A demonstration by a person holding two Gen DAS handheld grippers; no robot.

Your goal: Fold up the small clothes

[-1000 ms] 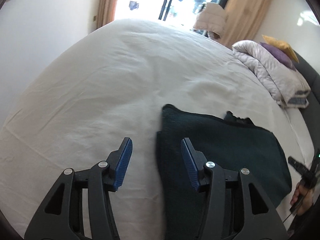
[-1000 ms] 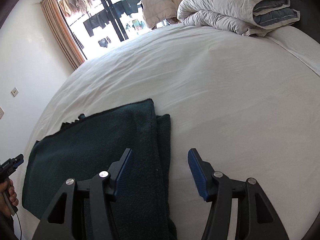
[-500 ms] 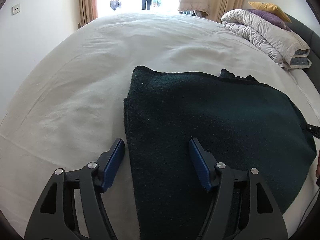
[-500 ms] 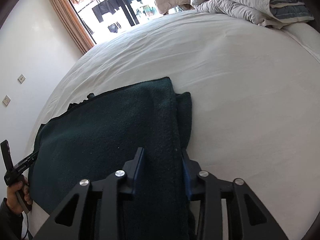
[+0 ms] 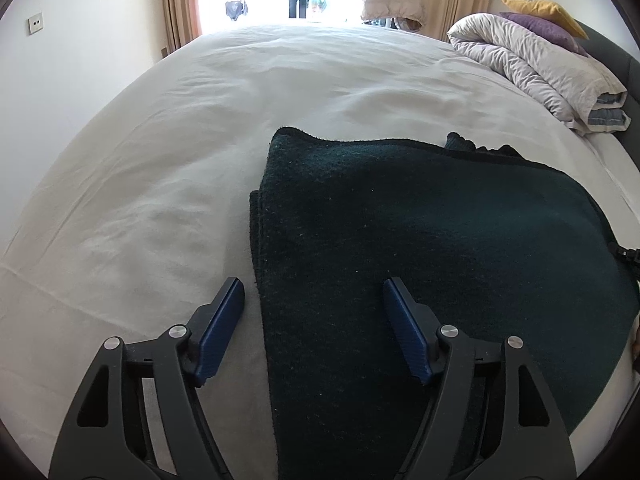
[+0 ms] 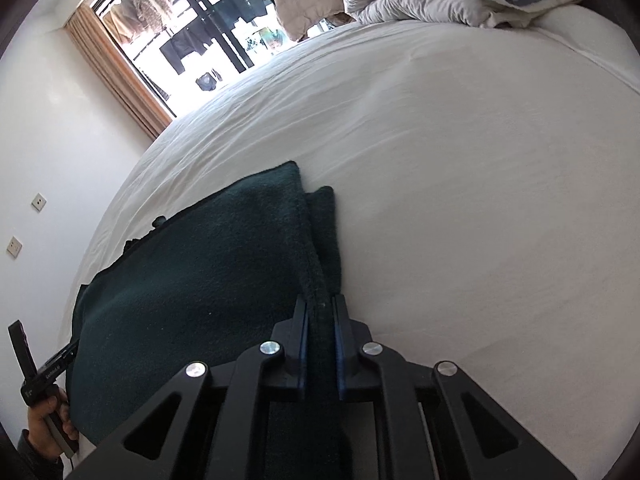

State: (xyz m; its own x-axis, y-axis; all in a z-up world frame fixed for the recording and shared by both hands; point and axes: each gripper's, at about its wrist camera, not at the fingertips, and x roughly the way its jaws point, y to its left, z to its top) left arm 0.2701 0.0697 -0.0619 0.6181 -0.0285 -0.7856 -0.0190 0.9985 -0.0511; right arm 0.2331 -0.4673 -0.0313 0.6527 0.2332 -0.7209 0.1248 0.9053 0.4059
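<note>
A dark green knitted garment [image 5: 420, 248] lies folded on the white bed sheet [image 5: 168, 168]. My left gripper [image 5: 314, 304] hovers over its left edge. Its jaws are opening, one blue pad over the sheet and the other over the cloth, neither pressing. In the right wrist view the same garment [image 6: 208, 280] spreads to the left. My right gripper [image 6: 319, 312] is closing on the garment's folded right edge, and its pads squeeze a raised ridge of cloth between them.
A rolled grey duvet [image 5: 536, 68] with purple and yellow pillows [image 5: 540, 20] lies at the bed's far right. A bright window with curtains [image 6: 192, 40] is beyond the bed. A hand [image 6: 48, 420] holds the other gripper's handle at the left edge of the right wrist view.
My right gripper went from wide open to pinched on the garment's right edge and sank toward it. My left gripper came closer over the garment's left edge and its jaws spread wider.
</note>
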